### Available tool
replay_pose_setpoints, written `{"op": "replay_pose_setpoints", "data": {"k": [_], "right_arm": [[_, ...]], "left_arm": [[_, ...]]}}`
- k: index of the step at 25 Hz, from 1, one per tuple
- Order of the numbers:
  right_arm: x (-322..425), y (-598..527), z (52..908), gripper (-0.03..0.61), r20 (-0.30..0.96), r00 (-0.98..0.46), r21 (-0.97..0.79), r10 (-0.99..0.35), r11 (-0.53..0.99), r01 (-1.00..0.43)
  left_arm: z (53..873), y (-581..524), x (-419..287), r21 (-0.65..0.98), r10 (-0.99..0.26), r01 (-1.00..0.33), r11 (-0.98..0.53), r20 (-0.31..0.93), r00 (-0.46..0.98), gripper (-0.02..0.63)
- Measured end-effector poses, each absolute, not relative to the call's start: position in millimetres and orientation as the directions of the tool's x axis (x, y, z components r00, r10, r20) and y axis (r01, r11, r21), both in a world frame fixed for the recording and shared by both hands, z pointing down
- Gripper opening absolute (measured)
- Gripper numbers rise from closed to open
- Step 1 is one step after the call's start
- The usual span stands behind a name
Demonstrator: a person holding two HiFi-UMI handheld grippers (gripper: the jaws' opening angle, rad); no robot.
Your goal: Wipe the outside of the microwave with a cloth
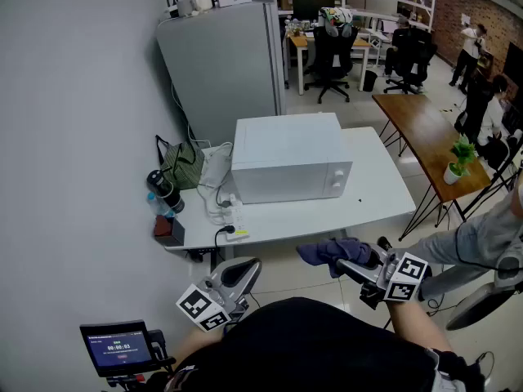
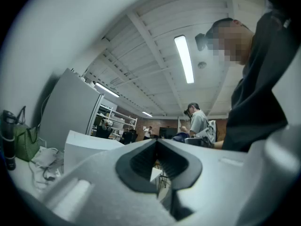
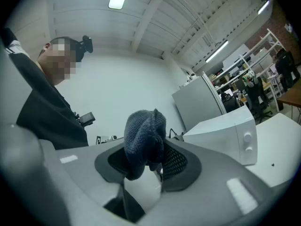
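Note:
The white microwave (image 1: 290,166) stands on a white table (image 1: 384,186), door and two knobs facing me; it also shows in the left gripper view (image 2: 89,149) and the right gripper view (image 3: 225,131). My right gripper (image 1: 353,260) hovers in front of the table's near edge, shut on a bunched blue-grey cloth (image 1: 327,254). In the right gripper view the cloth (image 3: 143,140) bulges up between the dark pads (image 3: 176,161). My left gripper (image 1: 245,269) is held low and to the left, off the table; its jaws (image 2: 156,145) meet with nothing between them.
A grey cabinet (image 1: 225,64) stands behind the table. A green bag (image 1: 181,163), a black bottle (image 1: 163,190) and white cables (image 1: 216,174) crowd the table's left end. A wooden table (image 1: 425,133) with a potted plant (image 1: 459,158) is at right. A seated person's leg (image 1: 470,243) is nearby.

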State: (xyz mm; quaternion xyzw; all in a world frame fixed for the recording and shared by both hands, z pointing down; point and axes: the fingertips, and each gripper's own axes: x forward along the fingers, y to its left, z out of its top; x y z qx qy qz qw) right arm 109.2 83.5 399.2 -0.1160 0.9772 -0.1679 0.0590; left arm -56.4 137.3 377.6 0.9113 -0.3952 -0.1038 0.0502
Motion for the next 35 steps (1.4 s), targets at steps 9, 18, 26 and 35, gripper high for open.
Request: {"op": "replay_pose_setpoints", "data": {"k": [9, 18, 26, 35], "right_arm": [[145.3, 66.1, 390.0, 0.149, -0.098, -0.967, -0.339, -0.235, 0.922, -0.19], [168.7, 38.4, 411.5, 0.149, -0.124, -0.974, -0.331, -0.188, 0.933, -0.138], [93.3, -10.6, 396.6, 0.149, -0.079, -0.976, -0.288, -0.203, 0.942, -0.173], [-26.1, -114.4, 353.9, 0.149, 0.003, -0.929, -0.17, -0.37, 0.916, -0.365]], "left_arm": [[365.0, 121.0, -13.5, 0.171, -0.73, -0.711, -0.682, -0.121, 0.672, 0.003], [380.7, 106.5, 23.3, 0.156, -0.747, -0.732, -0.663, -0.072, 0.661, 0.003], [376.5, 65.1, -60.6, 0.151, -0.75, -0.734, -0.662, -0.117, 0.651, 0.003], [375.4, 3.6, -196.7, 0.103, -0.704, -0.697, -0.71, -0.137, 0.697, 0.003]]}}
